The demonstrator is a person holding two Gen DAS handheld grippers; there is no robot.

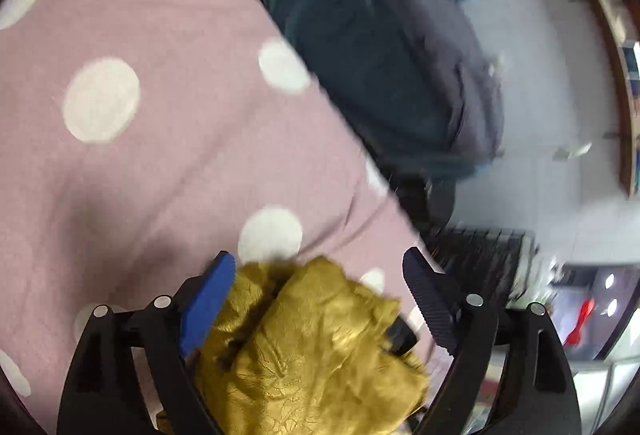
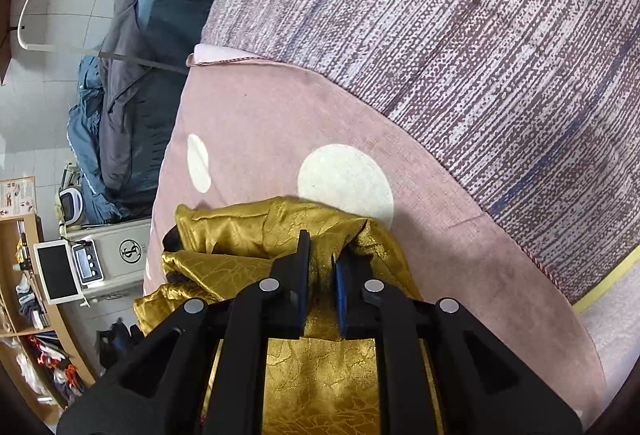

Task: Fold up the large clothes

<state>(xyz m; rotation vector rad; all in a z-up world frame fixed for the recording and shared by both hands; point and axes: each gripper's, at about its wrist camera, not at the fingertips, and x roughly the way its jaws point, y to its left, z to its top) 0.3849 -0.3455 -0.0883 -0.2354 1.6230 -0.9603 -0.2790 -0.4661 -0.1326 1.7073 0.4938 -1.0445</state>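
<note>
Left wrist view: the left gripper [image 1: 320,299] is seen with its jaws standing wide apart, a blue pad [image 1: 208,307] on one finger and a dark ribbed pad [image 1: 430,305] on the other. A bunched gold garment [image 1: 312,347] of shiny, crinkled fabric lies between the two fingers; it touches the blue pad's side, but a gap is left to the ribbed pad, so nothing is pinched. The garment rests on a pink blanket with white dots [image 1: 160,135]. Beyond the blanket's edge a heap of dark teal and grey bedding [image 1: 380,55] is seen against a pale floor [image 1: 540,75]; that part of the view is blurred. Right wrist view: the right gripper [image 2: 322,267] is seen with its jaws drawn together and clamped on a fold of the gold garment [image 2: 240,235], which is gathered between the fingertips. More gold cloth is visible under the gripper frame at the bottom of the view, and further folds spill toward the left edge of the pink blanket [image 2: 260,123]. Beside the blanket, and partly lapping it, a mauve-and-white woven cover with blue streaks [image 2: 460,35] is noted. At the left of this view, the teal and grey bedding [image 2: 132,75], a small white device with a dark screen [image 2: 56,271] and a wooden shelf [image 2: 44,315] holding clutter are seen.
</note>
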